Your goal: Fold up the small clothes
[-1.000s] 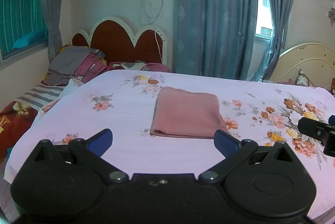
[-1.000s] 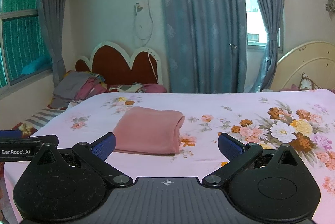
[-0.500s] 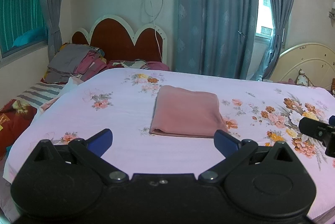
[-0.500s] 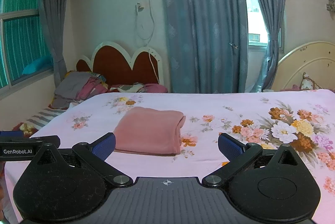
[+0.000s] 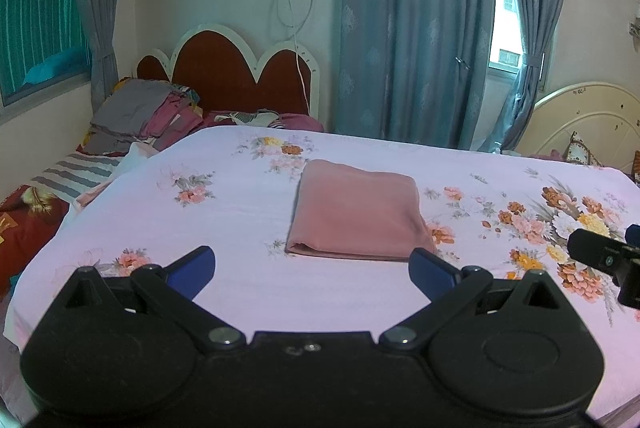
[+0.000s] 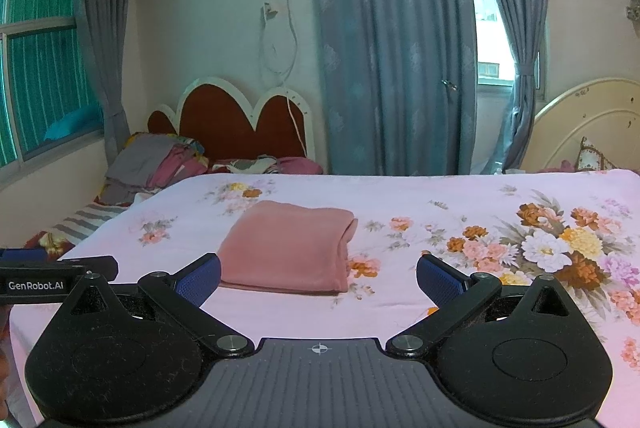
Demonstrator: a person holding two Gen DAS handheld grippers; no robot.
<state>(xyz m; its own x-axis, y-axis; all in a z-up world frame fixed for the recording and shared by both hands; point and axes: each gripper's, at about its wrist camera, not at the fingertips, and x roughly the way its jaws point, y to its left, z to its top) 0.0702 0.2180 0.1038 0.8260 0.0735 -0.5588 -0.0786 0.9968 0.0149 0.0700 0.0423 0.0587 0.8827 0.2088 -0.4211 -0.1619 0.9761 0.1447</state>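
Note:
A pink garment lies folded into a neat rectangle in the middle of the floral pink bed sheet. In the right wrist view the same folded garment shows its rolled edge on the right. My left gripper hovers open over the near edge of the bed, short of the garment, with nothing between its blue pads. My right gripper is open too, to the right of the left one and just as far back. The right gripper's tip shows at the right edge of the left wrist view.
A pile of clothes sits on a second bed at the far left, by a red headboard. Blue curtains hang behind. A cream headboard stands at the right. The left gripper's body shows at the left.
Both grippers have drifted back slightly from the bed and stayed open. The folded pink garment has not moved.

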